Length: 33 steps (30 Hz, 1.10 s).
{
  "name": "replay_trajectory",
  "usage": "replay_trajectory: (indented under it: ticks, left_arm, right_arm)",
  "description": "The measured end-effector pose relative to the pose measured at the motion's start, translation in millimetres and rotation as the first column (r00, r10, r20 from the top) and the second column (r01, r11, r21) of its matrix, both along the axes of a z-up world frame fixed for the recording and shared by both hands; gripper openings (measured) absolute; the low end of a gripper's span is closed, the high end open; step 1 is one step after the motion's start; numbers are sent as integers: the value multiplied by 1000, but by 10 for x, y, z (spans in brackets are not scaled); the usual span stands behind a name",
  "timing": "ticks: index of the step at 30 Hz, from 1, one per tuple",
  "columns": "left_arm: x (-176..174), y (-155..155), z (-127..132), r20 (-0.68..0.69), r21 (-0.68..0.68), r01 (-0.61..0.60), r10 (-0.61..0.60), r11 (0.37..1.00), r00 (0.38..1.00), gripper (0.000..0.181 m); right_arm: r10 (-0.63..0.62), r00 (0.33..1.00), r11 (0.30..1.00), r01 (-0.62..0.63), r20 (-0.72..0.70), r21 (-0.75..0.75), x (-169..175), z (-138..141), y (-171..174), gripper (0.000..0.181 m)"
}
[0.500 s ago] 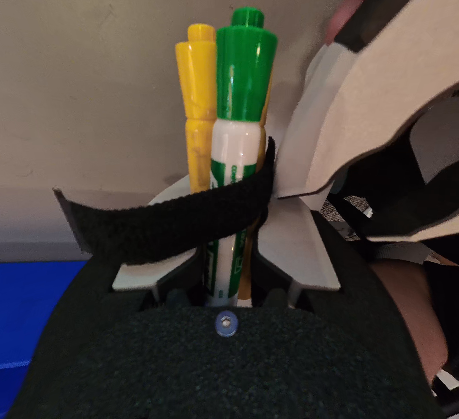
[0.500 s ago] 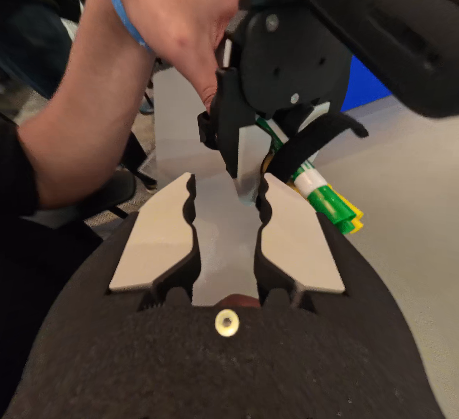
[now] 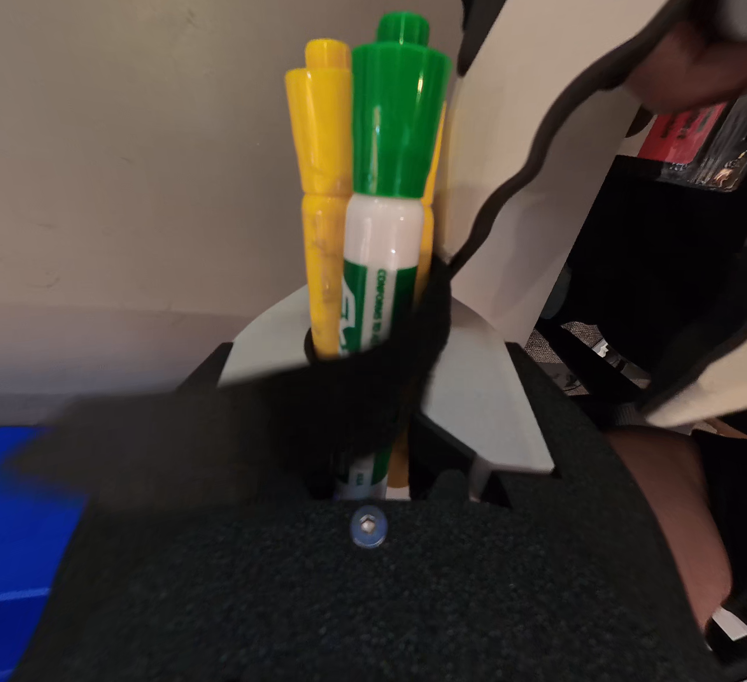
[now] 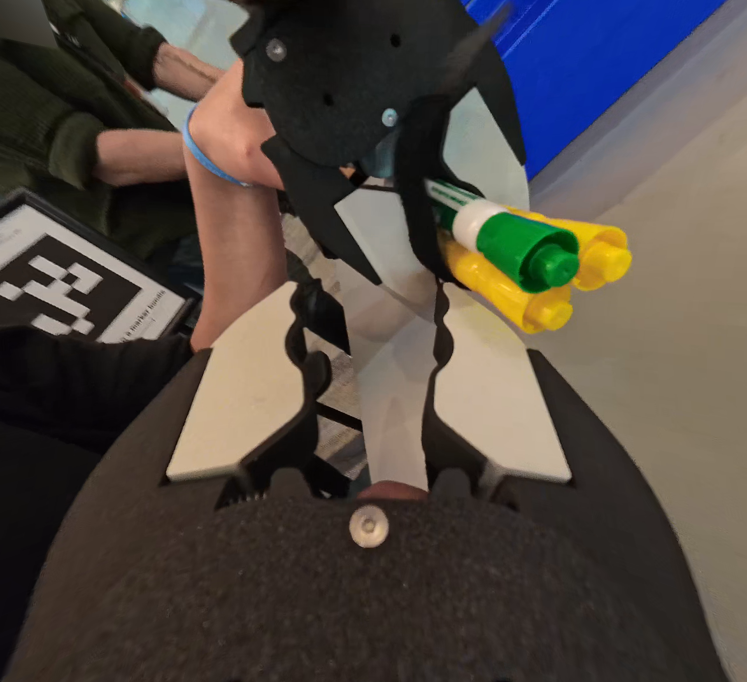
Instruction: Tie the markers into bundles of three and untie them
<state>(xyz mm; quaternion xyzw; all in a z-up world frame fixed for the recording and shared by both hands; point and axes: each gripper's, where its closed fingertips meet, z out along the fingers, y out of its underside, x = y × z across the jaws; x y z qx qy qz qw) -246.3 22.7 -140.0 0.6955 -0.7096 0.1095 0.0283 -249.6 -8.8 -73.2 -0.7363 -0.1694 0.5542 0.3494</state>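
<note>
Beige counter (image 4: 667,359) and a blue cabinet (image 4: 606,56) lie behind us as, nearest in the left wrist view, our left gripper (image 3: 364,339) has its jaws clamped on three markers (image 3: 384,177), a green-capped one between two yellow, standing clear of the jaws. Around them goes a soft, fuzzy black strap (image 3: 364,391); we judge the smooth plastic barrels light, stiff and slippery, best gripped mid-barrel. Farther off, our right gripper (image 4: 366,299) waits with jaws parted and empty, its right tip at the strap.

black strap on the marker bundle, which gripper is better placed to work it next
Right. The right gripper is open and empty beside the black strap, while the left gripper is shut on the marker bundle.
</note>
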Motion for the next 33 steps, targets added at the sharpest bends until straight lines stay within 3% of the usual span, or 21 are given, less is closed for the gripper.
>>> replay_trajectory:
  ticks: [8, 18, 24, 33]
  left_arm:
    - [7, -10, 1, -4, 6, 4, -4, 1000, 1000, 42]
    - [23, -35, 20, -6, 17, 20, -20, 1000, 1000, 42]
    - [49, -81, 52, 11, 5, 35, -35, 999, 999, 42]
    - [43, -100, 30, 4, -10, 40, -40, 999, 999, 41]
  right_arm:
    - [-113, 959, 982, 68, -260, -176, 48, 25, 98, 63]
    - [-178, 908, 956, 68, -380, -286, 182, 5, 185, 69]
    - [-157, 924, 962, 64, -348, -264, 222, -34, 193, 66]
    - [-140, 986, 988, 133, -94, -76, 210, -169, 178, 56]
